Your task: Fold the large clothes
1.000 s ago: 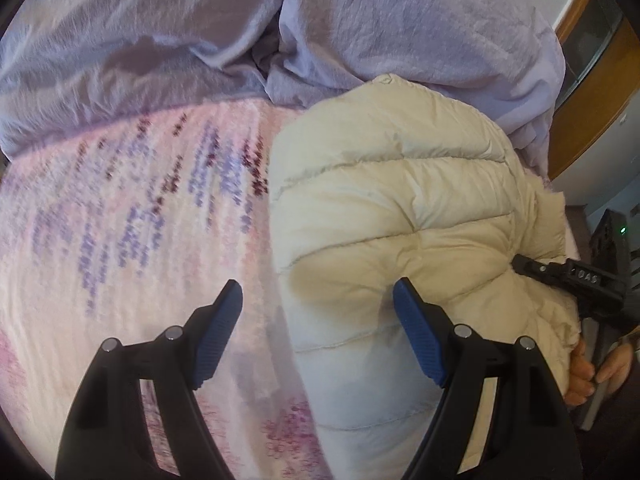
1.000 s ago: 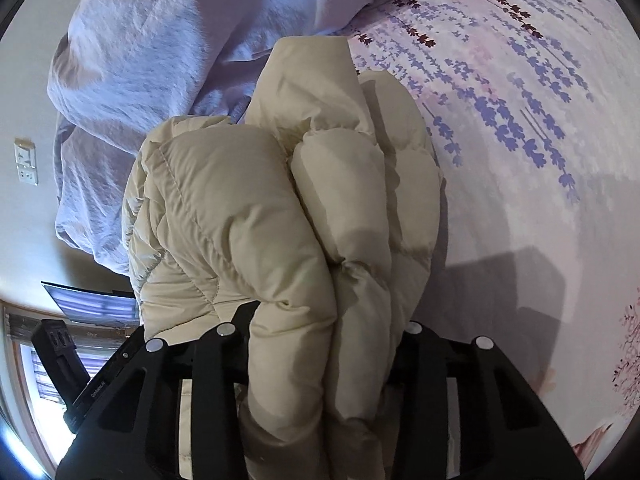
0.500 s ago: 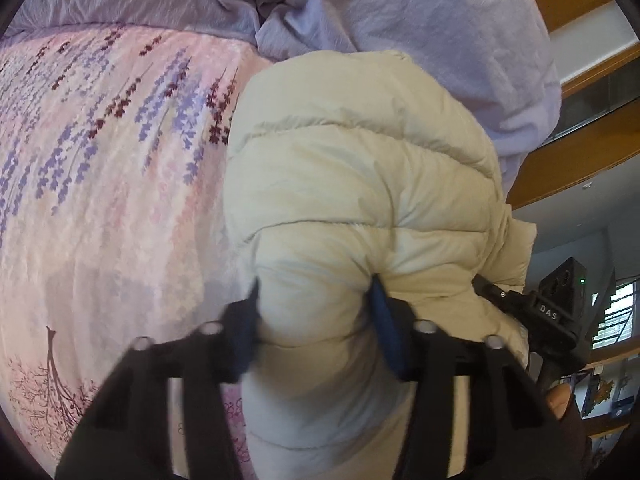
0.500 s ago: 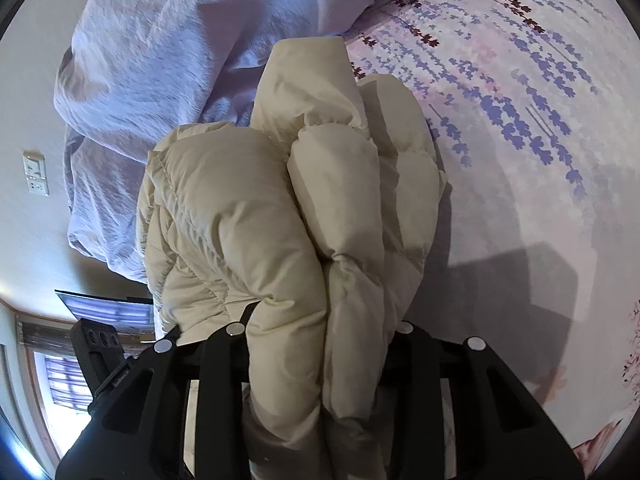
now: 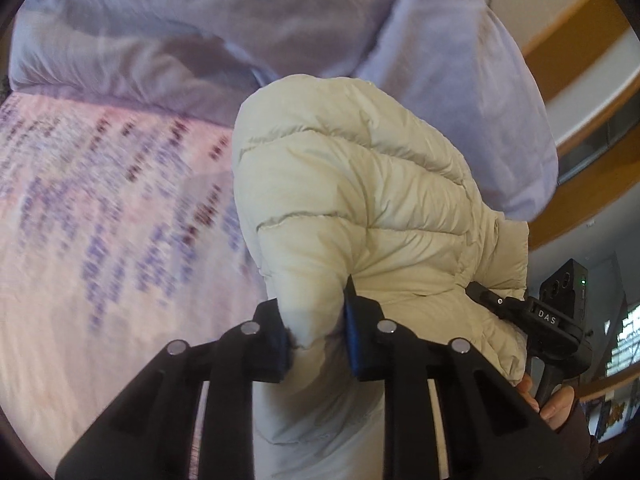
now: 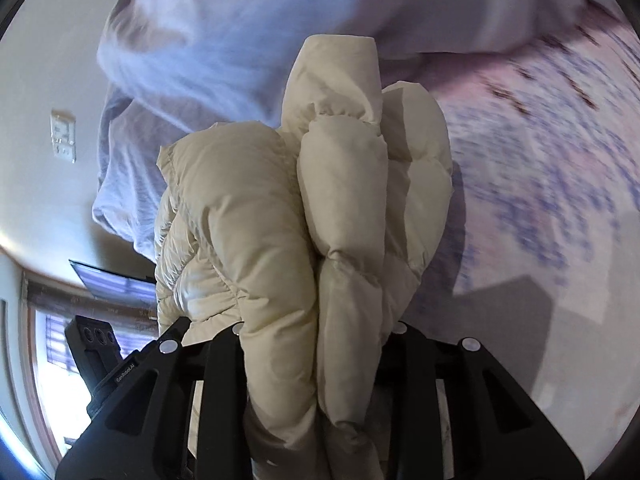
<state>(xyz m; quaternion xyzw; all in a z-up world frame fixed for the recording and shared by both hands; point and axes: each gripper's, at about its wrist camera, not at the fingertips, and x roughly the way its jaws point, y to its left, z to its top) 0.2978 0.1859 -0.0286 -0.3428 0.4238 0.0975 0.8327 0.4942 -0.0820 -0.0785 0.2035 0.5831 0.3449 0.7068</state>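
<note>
A cream puffer jacket point(image 5: 360, 208) is bunched into thick folds and held up off the bed. My left gripper point(image 5: 316, 324) is shut on a fold of it at its near edge. My right gripper point(image 6: 316, 344) is shut on a thick bundle of the same jacket point(image 6: 320, 208), whose folds bulge between and over the fingers. The right gripper's body shows in the left wrist view point(image 5: 552, 316) at the jacket's right side, with a hand under it. The left gripper's body shows in the right wrist view point(image 6: 100, 356) at lower left.
The bed has a pink sheet with purple flower print point(image 5: 100, 220). A rumpled lilac duvet point(image 5: 240, 32) lies piled at the far side, behind the jacket point(image 6: 240, 40). Wooden trim point(image 5: 580, 60) and a wall socket point(image 6: 63, 138) are beyond the bed.
My left gripper was open beside the jacket a second ago; it has closed on a fold. Both grippers have lifted the jacket and both views now blur with motion.
</note>
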